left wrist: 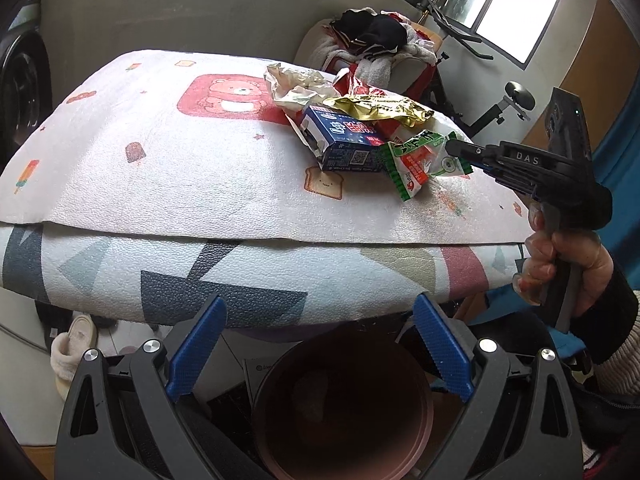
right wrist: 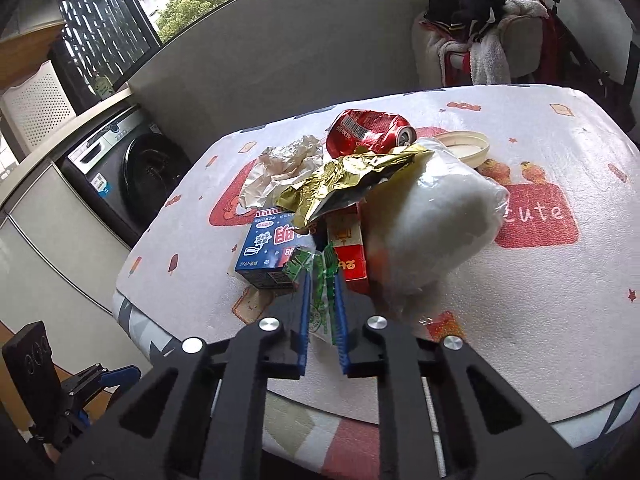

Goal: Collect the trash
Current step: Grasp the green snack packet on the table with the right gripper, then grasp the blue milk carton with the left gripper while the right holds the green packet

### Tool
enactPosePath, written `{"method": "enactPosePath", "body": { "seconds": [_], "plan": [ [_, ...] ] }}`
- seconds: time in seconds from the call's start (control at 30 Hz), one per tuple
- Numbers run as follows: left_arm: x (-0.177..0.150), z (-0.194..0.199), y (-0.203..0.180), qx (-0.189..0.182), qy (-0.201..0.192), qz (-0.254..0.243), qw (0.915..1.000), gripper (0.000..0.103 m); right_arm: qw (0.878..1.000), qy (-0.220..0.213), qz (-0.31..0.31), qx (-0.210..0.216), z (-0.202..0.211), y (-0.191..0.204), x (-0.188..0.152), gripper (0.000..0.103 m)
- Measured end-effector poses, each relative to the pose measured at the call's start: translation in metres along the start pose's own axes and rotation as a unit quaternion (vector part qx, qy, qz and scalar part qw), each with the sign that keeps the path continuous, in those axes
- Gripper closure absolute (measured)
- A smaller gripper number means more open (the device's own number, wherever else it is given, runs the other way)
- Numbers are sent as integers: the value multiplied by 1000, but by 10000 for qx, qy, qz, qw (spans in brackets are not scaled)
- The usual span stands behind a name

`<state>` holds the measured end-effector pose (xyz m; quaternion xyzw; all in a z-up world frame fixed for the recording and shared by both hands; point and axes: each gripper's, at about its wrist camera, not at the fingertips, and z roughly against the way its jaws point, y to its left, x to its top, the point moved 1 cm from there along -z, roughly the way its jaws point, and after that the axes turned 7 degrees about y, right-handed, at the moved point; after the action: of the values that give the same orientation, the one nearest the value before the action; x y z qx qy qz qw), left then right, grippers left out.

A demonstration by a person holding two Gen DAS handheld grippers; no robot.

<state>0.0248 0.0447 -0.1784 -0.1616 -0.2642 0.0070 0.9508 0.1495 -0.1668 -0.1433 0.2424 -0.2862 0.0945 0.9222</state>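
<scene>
The right gripper (right wrist: 322, 280) has its blue pads clamped on a green-and-white plastic snack wrapper (left wrist: 420, 160), lying at the near edge of the trash pile; a blue cardboard box (right wrist: 266, 252) sits just left of it. The left gripper (left wrist: 320, 344) stands wide, around what seems a dark round bin (left wrist: 340, 412)

Green-and-white wrapper (right wrist: 322, 292), blue box (right wrist: 269, 249), red can (right wrist: 366, 132), gold foil (right wrist: 352, 184)

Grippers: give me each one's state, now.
Left gripper: open, holding nothing, over a pink bin.
Right gripper: shut on the green and white wrapper.
</scene>
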Motion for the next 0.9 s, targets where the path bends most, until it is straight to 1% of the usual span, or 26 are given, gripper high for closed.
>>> {"method": "enactPosePath", "body": {
  "seconds": [0.13,0.23,0.43,0.47,0.57,0.6,0.67,0.73,0.8,0.9],
  "plan": [
    [10,-5,-3,-232,23,148,9996,11,9995,-265,-44,140,21,-9,-13,91],
    [24,-10,-5,-326,39,211,9992,11,9989,-437,-74,123,37,-16,-25,92],
    [71,-37,0,-668,164,675,9953,11,9984,-537,-194,-60,53,-32,-41,92],
    [78,-43,-1,-657,204,673,9954,11,9982,-556,-219,-66,54,-35,-42,92],
    [96,-63,-7,-444,341,462,9974,11,9976,-617,-306,-54,58,-44,-42,92],
    [101,-69,-9,-451,377,444,9973,10,9975,-631,-326,-51,58,-46,-43,92],
    [113,-80,-8,-572,432,617,9955,8,9973,-649,-352,-39,59,-50,-44,92],
    [125,-89,-9,-545,461,767,9945,6,9971,-664,-381,-17,59,-52,-44,92],
    [138,-98,-15,-362,467,678,9959,6,9968,-681,-415,18,58,-54,-44,92],
    [154,-113,-21,26,548,517,9972,6,9964,-720,-439,46,59,-56,-46,92]
  ]
}}
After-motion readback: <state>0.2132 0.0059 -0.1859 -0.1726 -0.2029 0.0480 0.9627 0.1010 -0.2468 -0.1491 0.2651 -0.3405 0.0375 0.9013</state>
